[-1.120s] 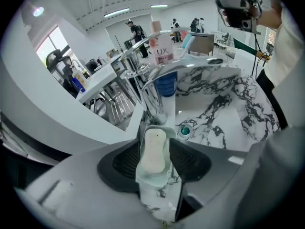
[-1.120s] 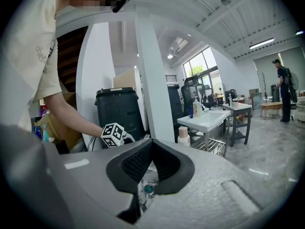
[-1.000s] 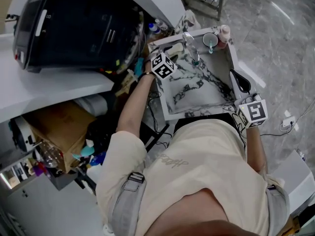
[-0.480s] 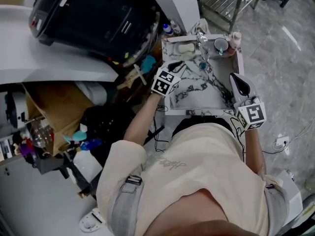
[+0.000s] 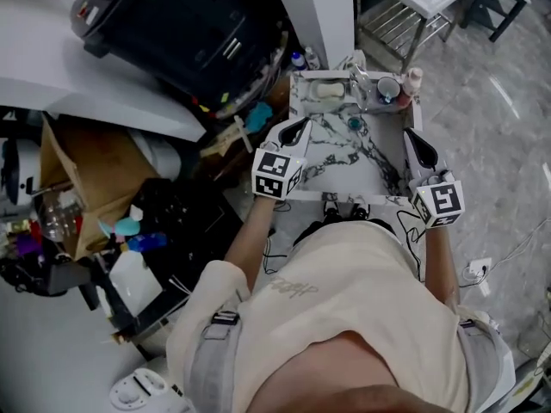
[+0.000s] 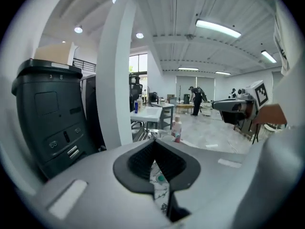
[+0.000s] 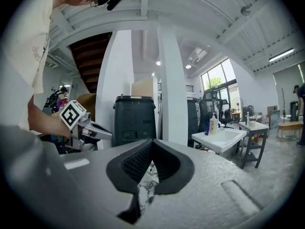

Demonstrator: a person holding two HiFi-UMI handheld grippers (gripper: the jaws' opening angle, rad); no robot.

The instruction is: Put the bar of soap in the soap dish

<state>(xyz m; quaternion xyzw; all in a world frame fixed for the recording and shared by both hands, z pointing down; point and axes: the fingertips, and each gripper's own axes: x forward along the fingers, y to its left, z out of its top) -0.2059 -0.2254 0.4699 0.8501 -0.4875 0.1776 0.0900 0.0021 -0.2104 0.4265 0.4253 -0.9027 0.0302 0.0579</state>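
**Sink** (image 5: pixel 344 157): square basin, white stone-look surface with black marble veining, flat raised rim. A small round teal drain plug (image 5: pixel 354 123) is set toward the back of the basin.

**Faucet** (image 5: pixel 360 83): polished metal with a curved spout, mounted on the back rim.

**Cup** (image 5: pixel 387 87): round and pale-walled with a dark interior, placed on the back rim to the right of the faucet. A slim pink bottle (image 5: pixel 414 77) with a lighter cap is placed just beside it.

**Bar of soap** (image 5: pixel 327 90): pale cream, oblong with rounded corners, matte. It is seen lying flat in the soap dish (image 5: pixel 313 92), a shallow light tray on the back rim at the sink's left corner, just left of the faucet. It is touched by neither gripper.

**Left gripper** (image 5: pixel 301 125) (image 6: pixel 154 149): grey moulded body with black ribbed pads. The jaws have just been drawn shut, and nothing is caught between them. It is held over the sink's left rim, well apart from the soap. A white cube with black square markers (image 5: pixel 277 175) is carried at its rear.

**Right gripper** (image 5: pixel 407 132) (image 7: pixel 151 149): same build, with the pads pressed together and nothing between them. It is held over the sink's right rim.

**Surroundings**: a large black plastic housing (image 5: pixel 189 33) and an open brown cardboard box (image 5: pixel 82 175) are seen to the left.
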